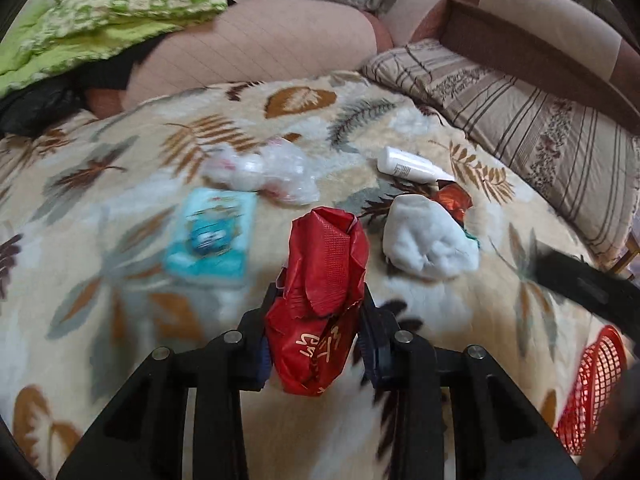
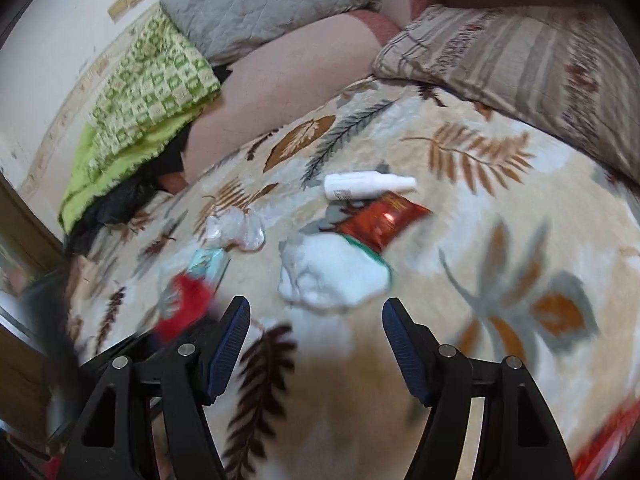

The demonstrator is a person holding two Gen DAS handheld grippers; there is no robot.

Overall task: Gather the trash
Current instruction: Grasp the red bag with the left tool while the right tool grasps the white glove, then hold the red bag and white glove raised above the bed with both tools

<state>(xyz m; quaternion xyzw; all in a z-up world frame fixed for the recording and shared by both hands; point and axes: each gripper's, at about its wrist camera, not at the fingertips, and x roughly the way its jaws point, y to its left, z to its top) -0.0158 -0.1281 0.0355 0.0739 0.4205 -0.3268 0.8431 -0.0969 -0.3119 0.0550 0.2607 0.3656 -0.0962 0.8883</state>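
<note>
Left hand-held gripper (image 1: 320,300) clamped on crumpled red wrapper (image 1: 320,300), pinched mid-body so both ends stick out past the pads; lifted clear of the leaf-print blanket (image 1: 120,320), probably for carrying to the red mesh basket (image 1: 592,392), which sits right of the wrapper at frame edge. Pointing forward over the bed, roughly level.

Right hand-held gripper (image 2: 316,320) spread wide, holding nothing, aimed at white crumpled wad (image 2: 332,272) just ahead of the fingertips; looks like the next pick. Tilted down toward blanket.

Remaining trash, relative to the wad: red foil packet (image 2: 380,220) touching its far side, white bottle (image 2: 364,186) just beyond that, clear plastic bag (image 2: 238,228) left, teal packet (image 1: 212,236) left and nearer. 5 items left on the bed.
</note>
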